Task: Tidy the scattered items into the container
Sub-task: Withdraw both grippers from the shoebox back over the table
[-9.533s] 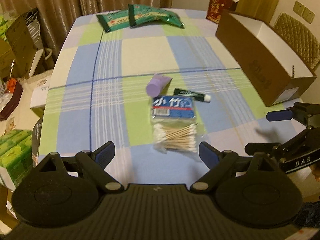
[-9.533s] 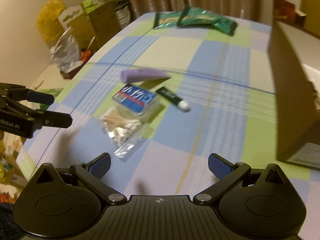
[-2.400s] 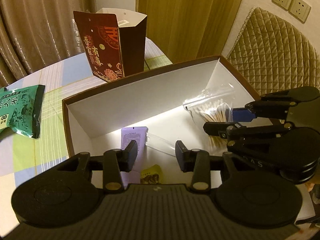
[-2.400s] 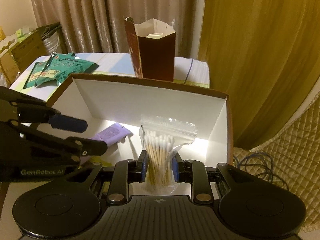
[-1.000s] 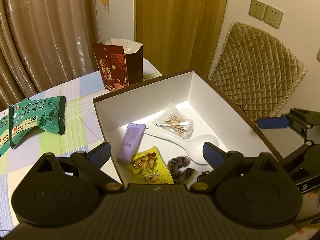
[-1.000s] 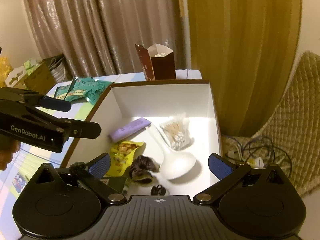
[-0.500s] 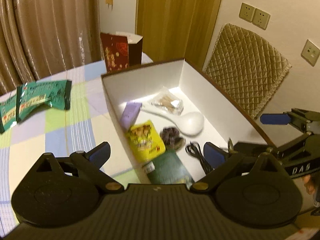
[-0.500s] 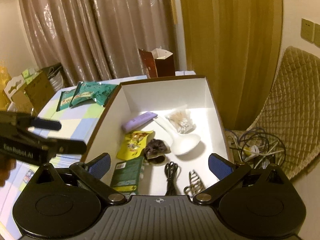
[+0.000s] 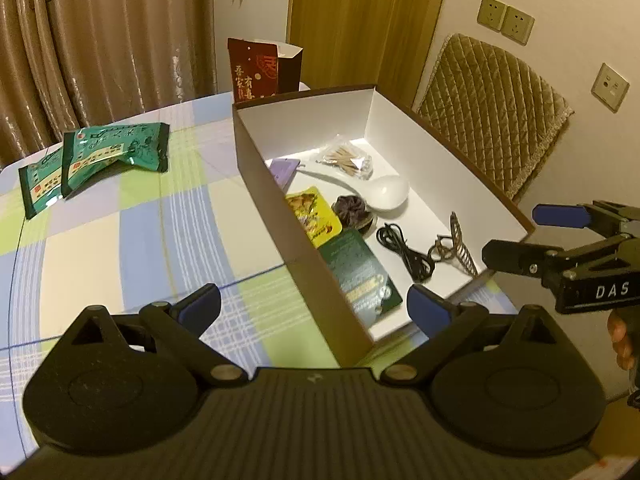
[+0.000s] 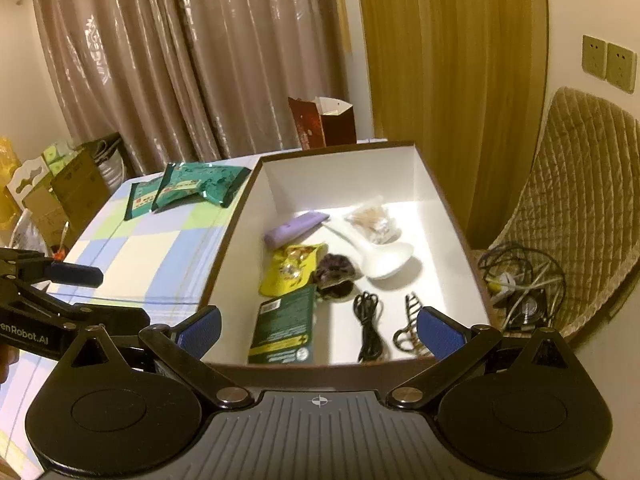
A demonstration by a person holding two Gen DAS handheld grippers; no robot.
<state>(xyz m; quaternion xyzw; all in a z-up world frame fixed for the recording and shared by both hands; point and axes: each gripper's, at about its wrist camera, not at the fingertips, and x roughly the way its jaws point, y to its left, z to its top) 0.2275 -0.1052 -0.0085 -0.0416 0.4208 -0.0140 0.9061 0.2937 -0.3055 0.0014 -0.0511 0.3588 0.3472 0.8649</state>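
The left claw (image 9: 314,306) hung with its blue-padded fingers spread wide and nothing between them, poised over the near corner of the box (image 9: 280,216), while the right claw (image 10: 318,330) was likewise spread and empty above the box's near end. Each claw showed in the other's view: the right claw at the right edge of the left wrist view, the left claw low on the left of the right wrist view. The box, brown outside and white inside, sat on the checked counter (image 9: 120,240) and held everything visible of the tidying: nearest, a dark green packet (image 10: 284,326) lay flat beside a coiled black cable (image 10: 370,326) and a hair clip (image 10: 408,328); beyond them a yellow snack packet (image 10: 290,268) lay touching a dark scrunchie (image 10: 334,274); farther in, a white spoon (image 10: 380,258) lay with its handle pointing toward the far end, the purple tube (image 10: 294,228) to its left and the bag of cotton swabs (image 10: 372,218) to its right (the swabs' bag partly blurred). Outside the box, two green snack bags (image 9: 96,160) lay overlapping on the far side of the counter, and a dark red paper bag (image 9: 262,70) stood upright just behind the box's far wall.
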